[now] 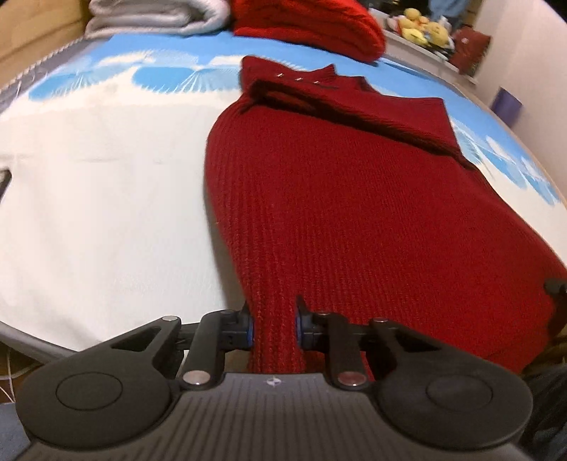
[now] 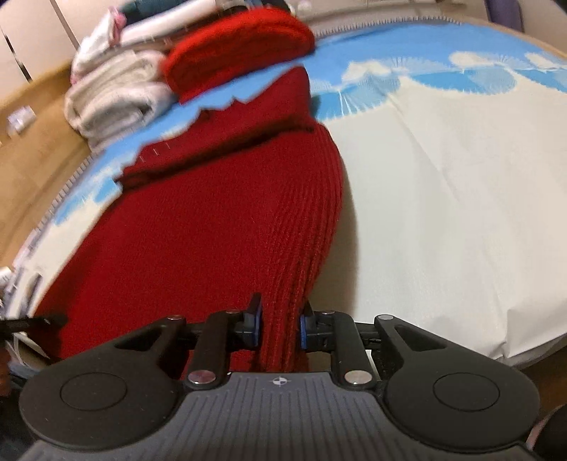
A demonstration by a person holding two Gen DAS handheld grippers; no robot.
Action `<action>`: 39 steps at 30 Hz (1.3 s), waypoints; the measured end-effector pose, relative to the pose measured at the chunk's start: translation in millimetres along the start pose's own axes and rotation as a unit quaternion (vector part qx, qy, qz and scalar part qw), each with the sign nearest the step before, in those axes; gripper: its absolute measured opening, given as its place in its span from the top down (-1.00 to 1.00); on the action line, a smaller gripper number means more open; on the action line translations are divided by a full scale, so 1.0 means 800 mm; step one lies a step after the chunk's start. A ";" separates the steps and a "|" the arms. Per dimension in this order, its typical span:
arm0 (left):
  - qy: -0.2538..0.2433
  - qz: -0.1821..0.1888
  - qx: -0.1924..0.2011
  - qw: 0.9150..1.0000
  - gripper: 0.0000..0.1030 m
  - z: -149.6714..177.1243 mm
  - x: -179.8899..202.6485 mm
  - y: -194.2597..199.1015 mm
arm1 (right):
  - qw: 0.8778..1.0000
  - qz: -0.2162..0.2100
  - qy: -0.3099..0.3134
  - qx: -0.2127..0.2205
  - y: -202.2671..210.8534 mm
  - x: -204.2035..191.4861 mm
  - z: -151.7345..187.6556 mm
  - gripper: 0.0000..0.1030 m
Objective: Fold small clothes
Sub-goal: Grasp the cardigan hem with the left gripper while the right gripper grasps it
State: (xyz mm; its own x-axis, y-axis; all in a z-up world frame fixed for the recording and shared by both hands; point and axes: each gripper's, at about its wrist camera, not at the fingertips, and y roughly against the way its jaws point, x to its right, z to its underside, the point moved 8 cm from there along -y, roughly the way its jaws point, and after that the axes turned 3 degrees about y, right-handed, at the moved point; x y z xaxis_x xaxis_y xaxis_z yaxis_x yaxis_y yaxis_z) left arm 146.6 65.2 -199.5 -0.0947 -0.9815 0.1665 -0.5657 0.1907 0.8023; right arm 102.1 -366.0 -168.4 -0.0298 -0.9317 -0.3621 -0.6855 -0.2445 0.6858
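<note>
A dark red knitted sweater lies on the bed, collar at the far end, with its sleeves folded in across the chest. My left gripper is shut on the sweater's near hem at its left side. In the right wrist view the same sweater stretches away from me, and my right gripper is shut on the hem at its right side. The tip of the right gripper shows at the right edge of the left wrist view. Both views are blurred.
The bed sheet is white with a blue pattern at the far side. A folded bright red knit and folded grey-white towels lie at the far edge. Plush toys sit on a shelf beyond. A wooden floor is at left.
</note>
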 end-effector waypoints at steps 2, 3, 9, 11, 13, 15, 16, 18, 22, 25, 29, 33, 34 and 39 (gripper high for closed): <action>0.001 0.010 0.002 1.000 0.60 -0.001 0.001 0.010 | 1.000 -0.006 -0.013 0.008 0.009 0.004 0.001 0.62; 0.003 0.016 0.002 1.000 0.60 0.000 0.001 0.014 | 1.000 -0.005 -0.019 0.008 0.012 0.008 0.001 0.62; -0.018 0.042 0.018 0.999 0.60 0.028 0.010 0.058 | 0.999 -0.023 -0.027 0.022 0.051 0.000 0.015 0.63; -0.025 0.052 0.024 0.998 0.61 0.037 0.016 0.077 | 0.998 -0.039 -0.026 0.031 0.076 -0.009 0.021 0.63; -0.026 0.063 0.031 0.997 0.61 0.044 0.018 0.098 | 0.997 -0.054 -0.035 0.043 0.101 -0.013 0.027 0.64; -0.023 0.074 0.039 0.996 0.61 0.048 0.020 0.120 | 0.996 -0.061 -0.045 0.049 0.123 -0.014 0.033 0.64; -0.023 0.080 0.043 0.996 0.61 0.048 0.023 0.129 | 0.996 -0.063 -0.048 0.052 0.133 -0.015 0.035 0.64; -0.026 0.086 0.049 0.995 0.61 0.047 0.025 0.146 | 0.995 -0.063 -0.048 0.055 0.151 -0.018 0.036 0.64; -0.031 0.098 0.053 0.993 0.61 0.044 0.035 0.169 | 0.995 -0.061 -0.048 0.062 0.171 -0.023 0.020 0.64; -0.026 0.108 0.055 0.992 0.61 0.027 0.038 0.170 | 0.995 -0.064 -0.043 0.065 0.176 -0.030 0.005 0.64; -0.018 0.118 0.053 0.991 0.61 -0.003 0.040 0.163 | 0.995 -0.066 -0.037 0.067 0.166 -0.037 -0.025 0.64; -0.018 0.116 0.049 0.992 0.61 -0.044 0.041 0.146 | 0.995 -0.057 -0.051 0.061 0.139 -0.031 -0.059 0.64; -0.021 0.114 0.051 0.992 0.61 -0.057 0.042 0.142 | 0.995 -0.056 -0.051 0.061 0.133 -0.031 -0.069 0.64; -0.032 0.112 0.067 0.991 0.61 -0.122 0.050 0.118 | 0.996 -0.046 -0.037 0.065 0.092 -0.036 -0.129 0.65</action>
State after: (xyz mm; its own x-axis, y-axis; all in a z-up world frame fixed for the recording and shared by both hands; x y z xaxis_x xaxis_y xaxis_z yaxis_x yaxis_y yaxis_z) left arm 169.6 45.7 -61.1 -0.2788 -0.9150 0.2916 -0.6284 0.4035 0.6651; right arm 127.6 -384.6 -42.5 -0.0124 -0.8834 -0.4685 -0.7758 -0.2871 0.5619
